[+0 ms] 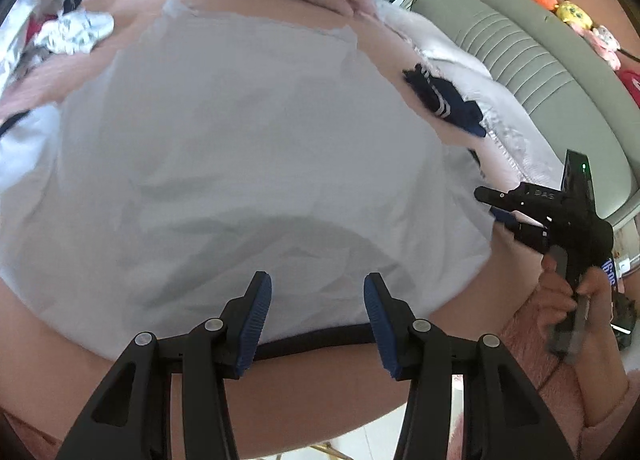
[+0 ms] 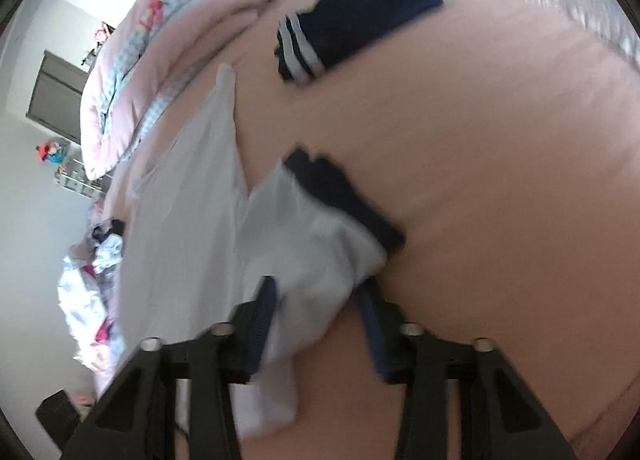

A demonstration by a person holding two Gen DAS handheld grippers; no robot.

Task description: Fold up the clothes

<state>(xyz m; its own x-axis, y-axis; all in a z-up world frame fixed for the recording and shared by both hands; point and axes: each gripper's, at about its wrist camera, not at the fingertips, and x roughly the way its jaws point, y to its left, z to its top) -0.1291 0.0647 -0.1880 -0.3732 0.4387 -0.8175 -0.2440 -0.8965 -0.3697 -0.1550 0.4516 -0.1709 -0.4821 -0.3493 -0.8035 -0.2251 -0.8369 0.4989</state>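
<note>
White shirt point(image 1: 240, 164): spread flat on the pink bed point(image 1: 320, 392), ahead of the left gripper point(image 1: 316, 324); its fingers point(image 1: 256, 320) stand well apart, holding nothing, poised over the near hem, likely to pinch it. Right gripper point(image 1: 516, 208) at the shirt's right edge.

Right view: right gripper point(image 2: 320, 336), fingers point(image 2: 264, 328) part-open around a bunched dark-trimmed sleeve point(image 2: 320, 236); firm pinch not confirmed. Navy striped garment point(image 2: 352, 36) lies beyond, apart.
</note>
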